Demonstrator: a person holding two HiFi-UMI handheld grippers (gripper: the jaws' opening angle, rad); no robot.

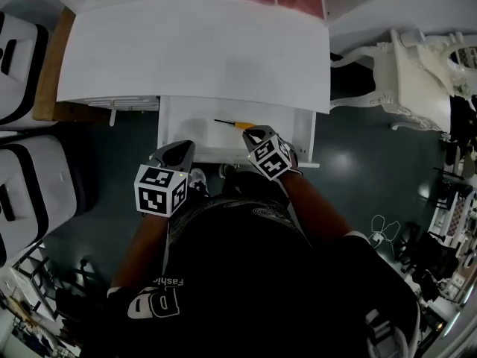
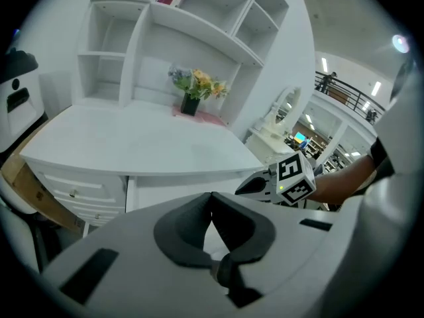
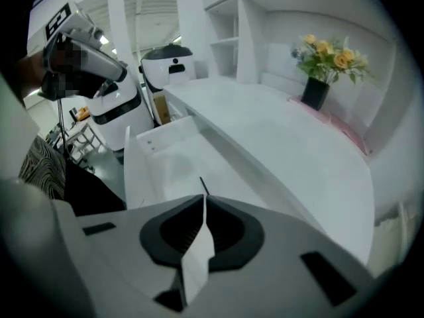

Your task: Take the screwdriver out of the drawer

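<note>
Below, screwdriver (image 1: 237,124) flat in the open drawer (image 1: 186,130), left gripper (image 1: 179,149) and right gripper (image 1: 258,133) both with fingers pressed together, empty.

Partial white print "Fash" on the person's black shirt (image 1: 253,274), nothing else legible

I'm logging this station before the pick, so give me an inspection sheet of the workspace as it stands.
Surface: white desk top under a shelf unit.
Job's things: drawer open; screwdriver lies inside, yellow handle to the right.
Clutter: vase of flowers at the desk's back.
Grippers: left gripper shut, empty; right gripper shut, empty, near the handle.
Cables: nothing seen.
Surroundings: white chair to the right; dark floor.
</note>
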